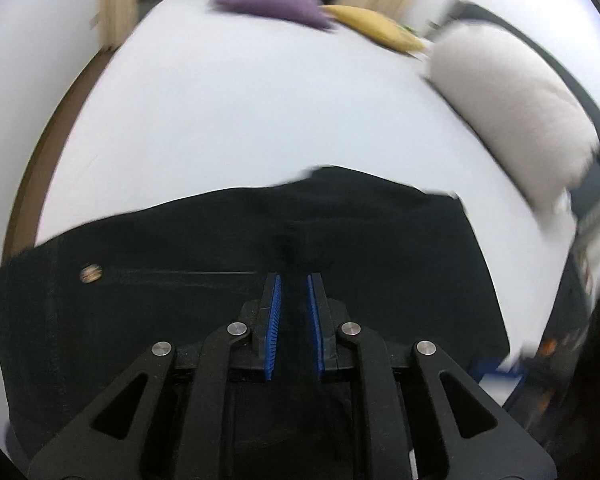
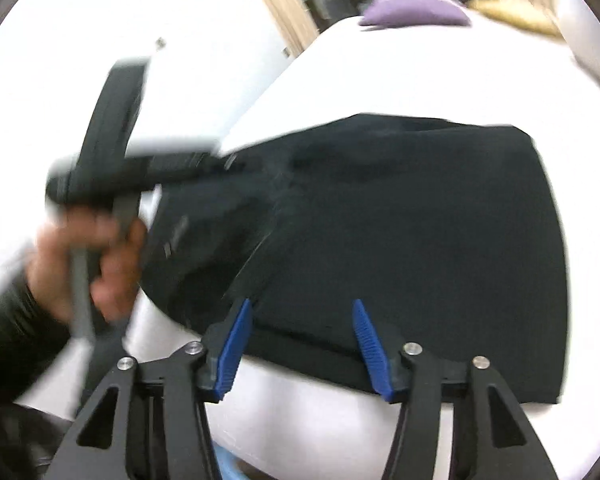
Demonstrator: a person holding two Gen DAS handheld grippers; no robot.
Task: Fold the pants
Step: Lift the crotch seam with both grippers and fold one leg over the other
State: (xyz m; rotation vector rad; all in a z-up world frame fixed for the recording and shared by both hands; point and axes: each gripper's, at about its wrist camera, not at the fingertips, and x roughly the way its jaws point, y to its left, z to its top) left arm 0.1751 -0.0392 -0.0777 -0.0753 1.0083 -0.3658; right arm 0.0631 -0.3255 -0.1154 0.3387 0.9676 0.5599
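Note:
Black pants lie folded on a white table; a metal button shows at their left. My left gripper hovers over the pants with its blue pads a narrow gap apart and nothing between them. In the right wrist view the pants fill the middle. My right gripper is open and empty just above their near edge. The left gripper body and the hand holding it show blurred at the left, over the pants' left end.
A purple cushion and a yellow cushion lie at the table's far end. A white pillow lies along the right side. The table's left edge borders brown floor.

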